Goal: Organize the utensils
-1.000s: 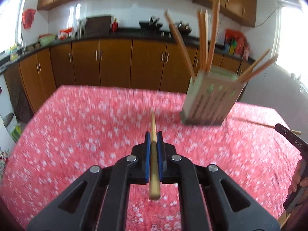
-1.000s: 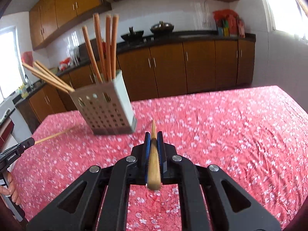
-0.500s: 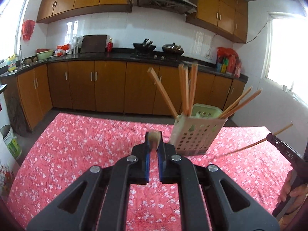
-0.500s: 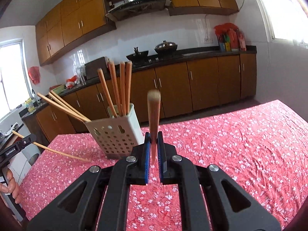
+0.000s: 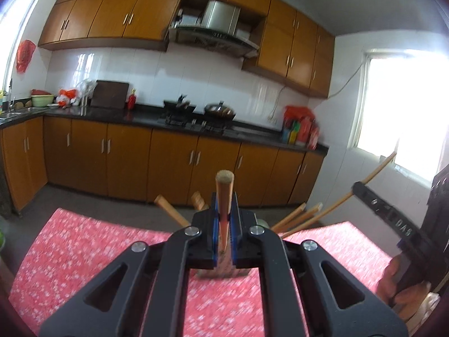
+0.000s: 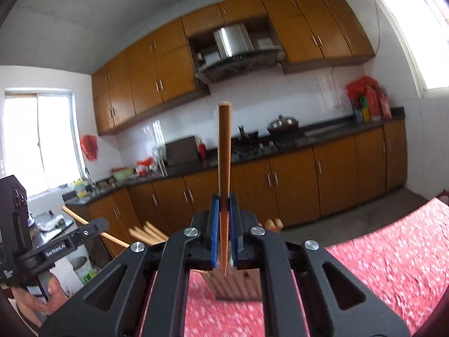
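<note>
My left gripper [image 5: 224,219] is shut on a wooden chopstick [image 5: 224,193] that stands upright, thick end up. My right gripper [image 6: 224,219] is shut on another wooden chopstick [image 6: 224,151], upright with its pointed end down. The perforated utensil holder [image 6: 235,283] sits on the red tablecloth just behind and below both grippers, mostly hidden by them. Several chopsticks [image 5: 297,216] stick out of it. In the left wrist view the right gripper [image 5: 393,219] shows at the right with its chopstick; in the right wrist view the left gripper [image 6: 70,241] shows at the left.
The table has a red flowered cloth [image 5: 84,252]. Behind it run brown kitchen cabinets [image 5: 126,154] and a dark counter with a stove and pans [image 5: 196,112]. Bright windows are at the right [image 5: 407,112] and left [image 6: 36,140].
Both grippers have tilted upward and moved closer to the holder, which now sits low and mostly hidden behind them. Both chopsticks turned from lying forward to standing upright.
</note>
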A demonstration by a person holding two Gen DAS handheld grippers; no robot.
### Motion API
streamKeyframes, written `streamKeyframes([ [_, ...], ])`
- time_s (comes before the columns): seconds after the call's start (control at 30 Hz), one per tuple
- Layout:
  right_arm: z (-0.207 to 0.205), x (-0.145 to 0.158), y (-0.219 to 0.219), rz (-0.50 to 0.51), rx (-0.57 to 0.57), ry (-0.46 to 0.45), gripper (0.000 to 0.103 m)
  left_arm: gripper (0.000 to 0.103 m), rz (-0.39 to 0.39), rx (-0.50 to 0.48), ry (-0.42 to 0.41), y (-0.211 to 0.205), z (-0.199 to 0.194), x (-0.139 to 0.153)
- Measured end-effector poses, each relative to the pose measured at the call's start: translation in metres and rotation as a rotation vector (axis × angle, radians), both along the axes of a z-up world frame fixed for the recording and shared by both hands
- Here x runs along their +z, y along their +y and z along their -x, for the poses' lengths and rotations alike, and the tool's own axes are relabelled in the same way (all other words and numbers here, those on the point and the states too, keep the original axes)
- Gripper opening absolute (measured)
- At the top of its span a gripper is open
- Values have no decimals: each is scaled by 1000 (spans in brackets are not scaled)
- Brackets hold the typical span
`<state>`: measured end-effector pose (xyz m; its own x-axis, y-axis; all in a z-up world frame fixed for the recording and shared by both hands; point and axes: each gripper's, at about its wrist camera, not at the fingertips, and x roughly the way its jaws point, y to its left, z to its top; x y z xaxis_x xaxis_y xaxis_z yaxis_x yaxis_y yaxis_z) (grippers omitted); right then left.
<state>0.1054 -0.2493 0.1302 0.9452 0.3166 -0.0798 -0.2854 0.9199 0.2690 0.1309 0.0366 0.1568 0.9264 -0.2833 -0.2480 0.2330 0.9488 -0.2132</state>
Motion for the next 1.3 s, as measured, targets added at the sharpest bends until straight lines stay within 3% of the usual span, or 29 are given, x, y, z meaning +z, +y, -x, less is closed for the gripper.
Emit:
streamKeyframes([
  [0.13,-12,10,9,21,-42,-55,8,7,27,16,-41,-11,-10,16],
  [0.33,-42,-2,16,55,-76,-2,8,7,79,55,-61,-12,-29,22],
  [0.43,-47,-10,16,55,-77,19,8,7,68,79,-91,-11,-33,28],
  [0.77,-63,-24,25,92,-71,104,8,7,13,72,28,-27,-70,-12],
  [0.83,-65,-25,25,91,-67,119,16,8,4,65,45,-29,-73,-16],
  [0.9,-61,-25,24,83,-77,115,48,17,-2,64,41,-29,-71,-17],
  [1.13,-39,-15,14,81,-104,68,51,46,19,84,1,-12,-47,-11],
  [1.3,-12,-19,7,106,-132,40,78,81,-26,114,-20,0,-13,-19],
])
